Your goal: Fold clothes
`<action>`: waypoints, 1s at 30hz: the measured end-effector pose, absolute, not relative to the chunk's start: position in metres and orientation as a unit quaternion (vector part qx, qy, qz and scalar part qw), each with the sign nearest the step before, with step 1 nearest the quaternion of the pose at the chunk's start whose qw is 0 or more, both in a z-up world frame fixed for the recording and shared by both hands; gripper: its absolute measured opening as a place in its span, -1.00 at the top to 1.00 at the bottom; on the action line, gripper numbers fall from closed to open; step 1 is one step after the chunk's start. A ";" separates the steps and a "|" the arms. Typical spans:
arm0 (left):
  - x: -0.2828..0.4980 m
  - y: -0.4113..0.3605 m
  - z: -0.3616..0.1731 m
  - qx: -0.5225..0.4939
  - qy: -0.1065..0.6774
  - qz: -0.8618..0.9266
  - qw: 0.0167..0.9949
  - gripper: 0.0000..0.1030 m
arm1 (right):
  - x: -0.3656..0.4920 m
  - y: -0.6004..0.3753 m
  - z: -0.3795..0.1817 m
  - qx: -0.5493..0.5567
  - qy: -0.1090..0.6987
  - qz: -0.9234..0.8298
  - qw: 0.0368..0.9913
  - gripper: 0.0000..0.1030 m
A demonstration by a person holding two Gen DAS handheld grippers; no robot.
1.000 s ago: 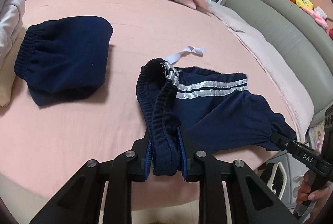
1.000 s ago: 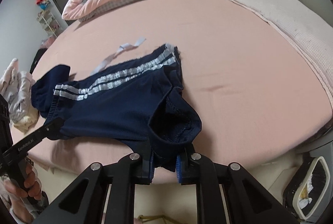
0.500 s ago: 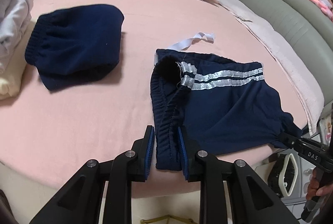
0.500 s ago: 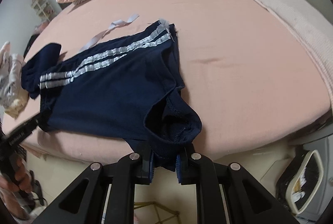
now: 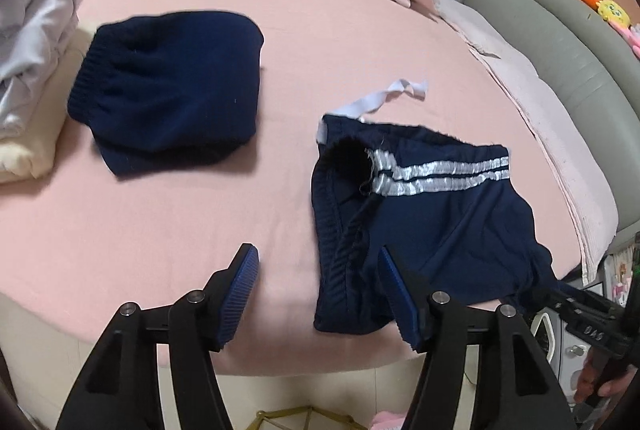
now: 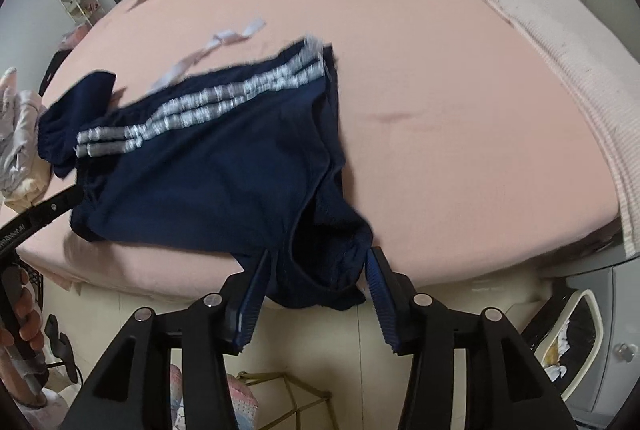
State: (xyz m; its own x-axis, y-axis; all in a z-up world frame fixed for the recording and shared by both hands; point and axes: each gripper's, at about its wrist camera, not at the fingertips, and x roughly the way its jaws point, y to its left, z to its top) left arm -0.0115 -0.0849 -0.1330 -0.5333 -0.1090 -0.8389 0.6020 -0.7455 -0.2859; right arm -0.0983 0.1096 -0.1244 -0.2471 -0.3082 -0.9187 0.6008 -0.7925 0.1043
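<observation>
Left gripper [image 5: 316,294] and right gripper [image 6: 316,294] fingers are spreading, releasing the navy white-striped fabric shorts [image 5: 420,214], which are lying at the near edge of the pink-sheeted bed [image 5: 180,230]. Risk: the overhanging leg hem is likely dragging the shorts off.

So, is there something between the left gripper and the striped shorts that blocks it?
Nothing visible does. The left gripper is opening directly over the waistband end of the striped shorts, which lie on the pink bed; the folded navy garment lies apart.
</observation>
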 end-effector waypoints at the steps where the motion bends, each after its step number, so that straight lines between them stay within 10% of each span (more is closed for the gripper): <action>1: -0.012 -0.086 -0.132 0.432 0.287 -0.828 0.215 -0.16 | -0.100 0.109 -0.120 0.537 0.132 -0.779 0.294 0.01; 30: -0.062 -0.101 -0.131 0.464 0.247 -0.836 0.155 -0.17 | -0.158 0.033 -0.103 0.455 0.231 -0.781 0.360 -0.05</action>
State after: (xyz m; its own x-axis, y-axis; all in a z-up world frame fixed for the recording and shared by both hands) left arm -0.0625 -0.1013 -0.1308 -0.5203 -0.0301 -0.8534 0.4890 -0.8298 -0.2689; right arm -0.1577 0.0327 -0.1035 -0.3263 -0.3525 -0.8771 0.7724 -0.6343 -0.0324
